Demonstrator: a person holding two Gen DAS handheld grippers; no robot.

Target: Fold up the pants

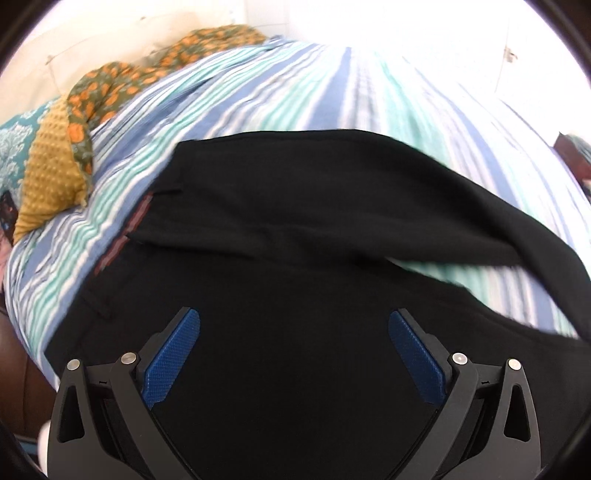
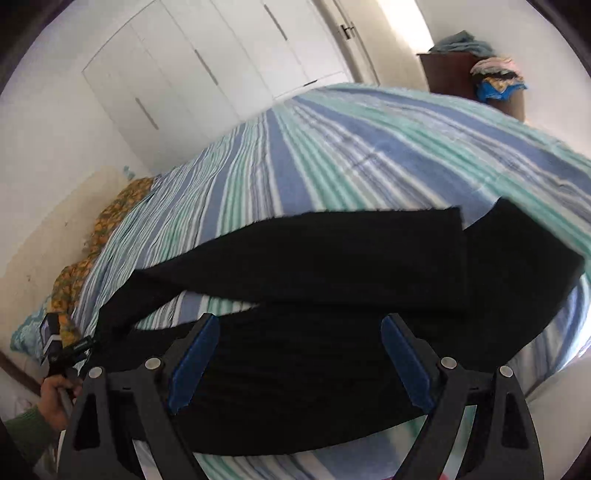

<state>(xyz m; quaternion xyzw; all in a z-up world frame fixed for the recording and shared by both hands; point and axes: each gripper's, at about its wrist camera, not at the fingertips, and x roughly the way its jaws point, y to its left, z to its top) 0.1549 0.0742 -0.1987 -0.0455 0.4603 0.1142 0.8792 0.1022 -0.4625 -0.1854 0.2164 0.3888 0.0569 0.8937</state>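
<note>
— How's the light?

— Bright daylight, probably from a window off to the upper right. In the left wrist view the far wall [image 1: 424, 33] is blown out to white glare.

— Sharpness?

— Motion blur smears the striped bedspread [image 1: 236, 96] in both views, worst toward the right edges. The black pants [image 2: 332, 258] read as a flat dark mass, folds barely showing.

— Distortion?

— Strong fisheye: the wardrobe doors [image 2: 207, 66] bow, and a dark vignette rings each corner.
</note>
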